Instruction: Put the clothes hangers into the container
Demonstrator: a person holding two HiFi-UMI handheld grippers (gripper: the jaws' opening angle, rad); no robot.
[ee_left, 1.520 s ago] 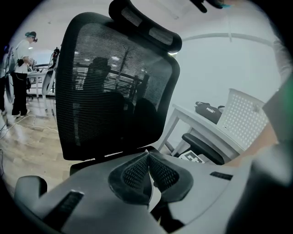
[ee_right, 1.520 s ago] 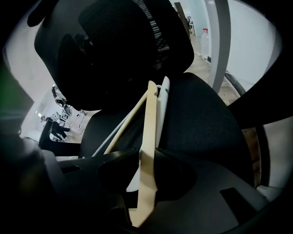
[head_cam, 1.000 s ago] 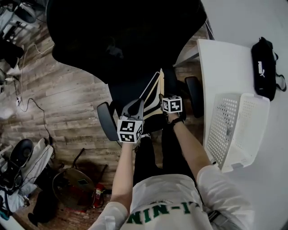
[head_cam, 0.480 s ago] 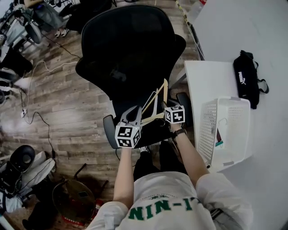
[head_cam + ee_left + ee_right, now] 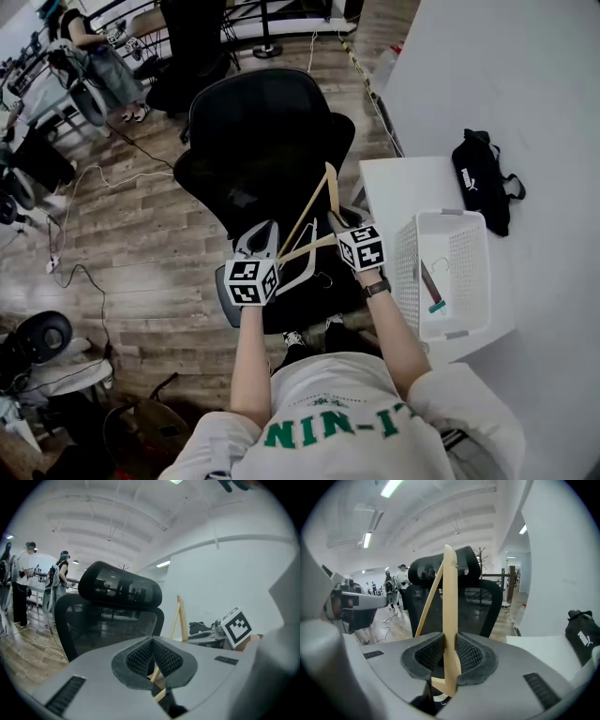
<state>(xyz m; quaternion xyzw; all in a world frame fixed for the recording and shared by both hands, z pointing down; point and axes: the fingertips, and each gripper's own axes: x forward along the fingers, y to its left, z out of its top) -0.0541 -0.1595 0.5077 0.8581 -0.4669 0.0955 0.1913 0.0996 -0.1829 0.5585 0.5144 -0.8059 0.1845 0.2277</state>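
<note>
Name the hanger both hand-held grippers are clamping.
The pale wooden hanger over the chair; the dark, teal-tipped one lies loose in the white basket.

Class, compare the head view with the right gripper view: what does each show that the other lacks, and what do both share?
Head view only: the person's white shirt and a slim item lying inside the white basket. Right gripper view only: the ceiling lights, and up close the right gripper shut on the wooden hanger. Both: the hanger, the black chair and the black bag.
</note>
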